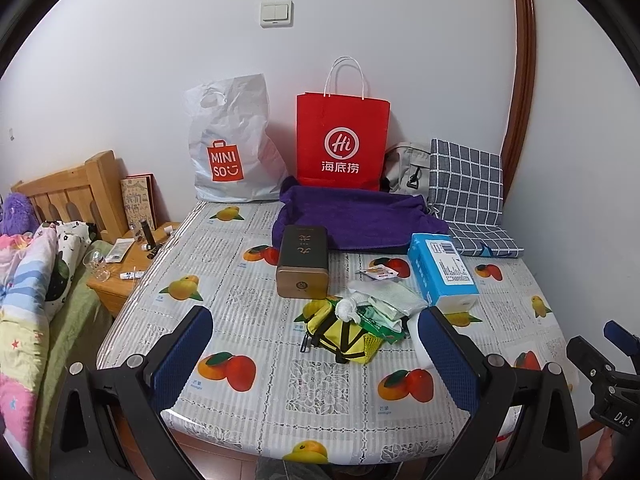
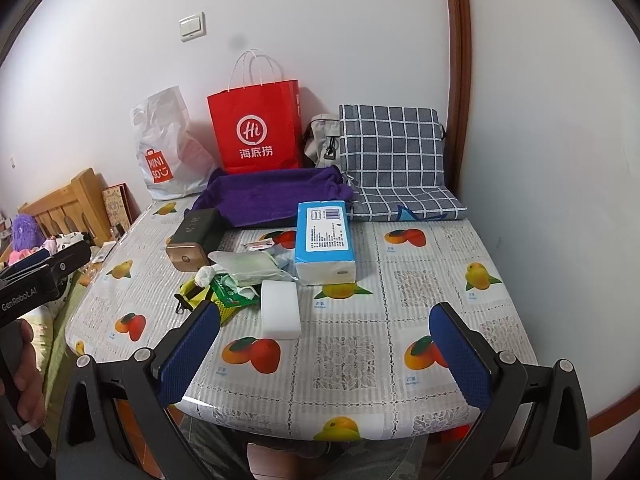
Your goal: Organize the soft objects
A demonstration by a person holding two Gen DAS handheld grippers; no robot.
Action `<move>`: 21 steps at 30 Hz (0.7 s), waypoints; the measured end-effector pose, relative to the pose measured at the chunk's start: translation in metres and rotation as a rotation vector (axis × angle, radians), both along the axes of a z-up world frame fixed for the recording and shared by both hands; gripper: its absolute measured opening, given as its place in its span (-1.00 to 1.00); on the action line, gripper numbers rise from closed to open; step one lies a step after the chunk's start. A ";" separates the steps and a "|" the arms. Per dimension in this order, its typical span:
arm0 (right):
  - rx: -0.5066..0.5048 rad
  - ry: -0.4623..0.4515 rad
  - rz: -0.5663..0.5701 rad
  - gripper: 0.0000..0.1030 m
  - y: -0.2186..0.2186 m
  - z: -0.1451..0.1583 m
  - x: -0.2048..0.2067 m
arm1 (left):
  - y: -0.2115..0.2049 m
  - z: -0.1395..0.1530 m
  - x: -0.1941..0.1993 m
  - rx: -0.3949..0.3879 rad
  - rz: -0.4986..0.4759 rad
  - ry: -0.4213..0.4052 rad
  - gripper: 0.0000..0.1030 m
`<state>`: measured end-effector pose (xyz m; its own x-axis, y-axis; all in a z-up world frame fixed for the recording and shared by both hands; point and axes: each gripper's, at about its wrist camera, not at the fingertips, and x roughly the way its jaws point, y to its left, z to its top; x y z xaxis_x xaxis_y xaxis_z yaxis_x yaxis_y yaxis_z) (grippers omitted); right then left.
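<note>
A purple towel (image 1: 360, 216) (image 2: 276, 196) lies crumpled at the back of the table (image 1: 256, 344). Beside it a grey checked cushion (image 1: 466, 184) (image 2: 396, 156) leans against the wall. A blue tissue pack (image 1: 442, 268) (image 2: 324, 236), a white sponge block (image 2: 280, 308), a yellow pouch (image 1: 344, 336) and a heap of wipes and small packets (image 1: 384, 304) (image 2: 240, 268) sit mid-table. My left gripper (image 1: 316, 356) hovers open over the near edge, facing the pouch. My right gripper (image 2: 324, 352) is open too, empty, just right of the sponge.
A red paper bag (image 1: 343, 140) (image 2: 256, 128), a white plastic bag (image 1: 232, 148) and a grey backpack (image 1: 406, 168) stand against the wall. A dark tin box (image 1: 303, 264) (image 2: 194, 240) sits left of the heap. A bed (image 1: 36, 280) and wooden nightstand (image 1: 128, 256) lie left.
</note>
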<state>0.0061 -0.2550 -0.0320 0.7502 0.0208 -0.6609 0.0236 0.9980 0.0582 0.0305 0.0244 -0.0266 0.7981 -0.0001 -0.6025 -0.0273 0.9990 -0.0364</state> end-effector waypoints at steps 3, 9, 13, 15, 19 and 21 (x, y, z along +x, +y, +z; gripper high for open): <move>0.000 -0.001 0.001 1.00 0.000 0.000 0.001 | 0.000 0.000 0.000 -0.002 -0.001 0.001 1.00; -0.001 -0.002 0.001 1.00 0.000 0.000 0.001 | 0.001 0.000 0.000 0.001 -0.002 0.000 1.00; 0.000 -0.002 0.001 1.00 0.000 0.000 0.000 | 0.001 0.000 -0.001 0.000 -0.001 0.000 1.00; 0.000 -0.002 0.003 1.00 0.000 0.000 0.001 | 0.001 0.000 -0.001 0.000 -0.001 0.001 1.00; 0.000 -0.004 0.003 1.00 0.000 0.000 0.000 | 0.000 0.000 -0.001 0.001 0.000 0.001 1.00; -0.001 -0.004 0.003 1.00 0.001 0.000 0.000 | 0.001 0.000 -0.001 0.000 0.000 0.001 1.00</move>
<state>0.0059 -0.2544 -0.0318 0.7527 0.0220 -0.6580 0.0207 0.9982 0.0570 0.0294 0.0252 -0.0268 0.7977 0.0001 -0.6030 -0.0277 0.9989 -0.0365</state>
